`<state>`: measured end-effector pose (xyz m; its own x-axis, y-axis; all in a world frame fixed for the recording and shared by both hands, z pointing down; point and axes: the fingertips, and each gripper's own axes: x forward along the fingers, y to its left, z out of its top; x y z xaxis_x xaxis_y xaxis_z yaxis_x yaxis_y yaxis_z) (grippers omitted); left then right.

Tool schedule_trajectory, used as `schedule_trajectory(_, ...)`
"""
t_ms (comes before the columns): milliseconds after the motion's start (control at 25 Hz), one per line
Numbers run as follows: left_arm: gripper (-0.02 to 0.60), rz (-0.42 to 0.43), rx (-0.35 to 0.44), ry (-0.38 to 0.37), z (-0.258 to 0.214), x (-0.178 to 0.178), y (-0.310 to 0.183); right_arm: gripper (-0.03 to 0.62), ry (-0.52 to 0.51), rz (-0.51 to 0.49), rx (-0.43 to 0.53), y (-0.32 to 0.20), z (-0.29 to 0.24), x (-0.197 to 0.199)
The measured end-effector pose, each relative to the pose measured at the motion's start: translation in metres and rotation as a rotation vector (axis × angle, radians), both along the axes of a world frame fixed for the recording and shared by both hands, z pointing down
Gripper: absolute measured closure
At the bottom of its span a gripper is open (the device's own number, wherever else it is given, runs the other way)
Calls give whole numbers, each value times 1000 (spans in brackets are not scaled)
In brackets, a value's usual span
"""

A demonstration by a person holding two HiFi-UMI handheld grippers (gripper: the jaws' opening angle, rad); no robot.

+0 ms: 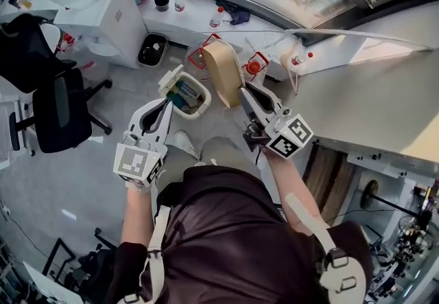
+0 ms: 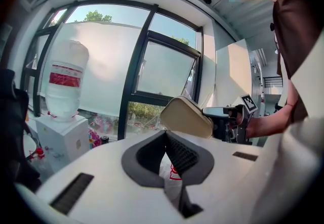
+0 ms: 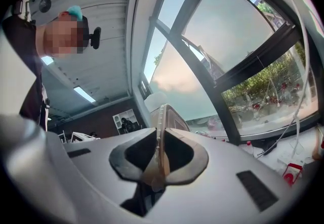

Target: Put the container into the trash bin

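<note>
The tan, flat-sided container [image 1: 223, 73] hangs on end in the air, just right of the trash bin [image 1: 206, 98]. My right gripper [image 1: 245, 97] is shut on its lower edge. That thin rim runs up between the jaws of the right gripper [image 3: 160, 147], with the container's body [image 3: 173, 117] above them. The white bin is lined with a bag and has rubbish inside. My left gripper [image 1: 167, 105] reaches the bin's near rim. White bag plastic with red print [image 2: 171, 173] is pinched between the jaws of the left gripper [image 2: 166, 151]. Beyond them show the container [image 2: 186, 116] and the right gripper [image 2: 234, 118].
A water dispenser [image 1: 103, 14] with its bottle stands at the back left, with a small black bin [image 1: 152, 50] beside it. A black office chair [image 1: 58, 110] is at the left. The window ledge [image 1: 199, 11] holds bottles. A white table [image 1: 370, 90] lies to the right.
</note>
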<state>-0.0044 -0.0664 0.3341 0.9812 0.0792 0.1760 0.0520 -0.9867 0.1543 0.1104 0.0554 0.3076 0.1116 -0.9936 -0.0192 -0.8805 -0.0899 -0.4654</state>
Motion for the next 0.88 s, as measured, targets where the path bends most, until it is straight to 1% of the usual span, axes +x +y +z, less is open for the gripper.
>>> schedule_trajectory(200,575,-40,-35,-33,24,-26,-27,536,-16,-35,-74,-28,30,-18)
schedule_trajectory(440,575,-81,-72,-97,54,-49,-40,536,-29,-77,-169,-49,69,-27)
schedule_trajectory(600,575,-117,-99,-135,71,-57,-45,536,-38,-118,-240,-59,102,-25)
schedule_trajectory(880,575,-195,-145,-203,98,-61,-48,536,-65,-230,-359,-74,170,-15)
